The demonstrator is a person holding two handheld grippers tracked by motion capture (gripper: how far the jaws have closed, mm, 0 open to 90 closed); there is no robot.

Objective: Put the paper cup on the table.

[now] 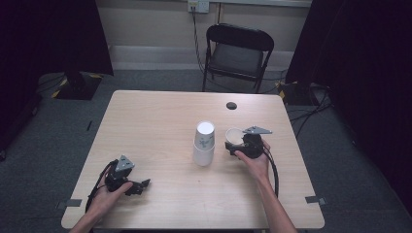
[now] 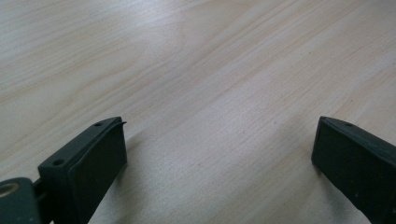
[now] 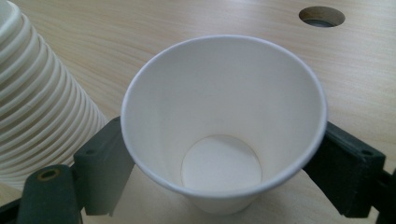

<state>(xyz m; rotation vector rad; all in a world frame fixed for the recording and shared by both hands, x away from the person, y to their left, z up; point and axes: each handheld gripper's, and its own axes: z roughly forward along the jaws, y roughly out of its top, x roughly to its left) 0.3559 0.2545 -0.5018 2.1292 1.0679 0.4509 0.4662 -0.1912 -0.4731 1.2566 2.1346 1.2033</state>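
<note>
We see a pale wooden table point(image 1: 155, 121) with a round hole point(image 1: 231, 105) near its far edge. Around the middle stands an upside-down stack of paper cups point(image 1: 204, 143), and just beside it, toward the right edge, a single cup point(image 3: 224, 121), seemingly upright on the wood.

Black folding chair point(image 1: 239, 53), grey carpet point(image 1: 58, 126)

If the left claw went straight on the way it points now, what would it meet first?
Probably just bare table: the left claw stands open with wood grain ahead. From the high view it points right, across the near edge; the cup stack sits farther back, seemingly off that line.
</note>
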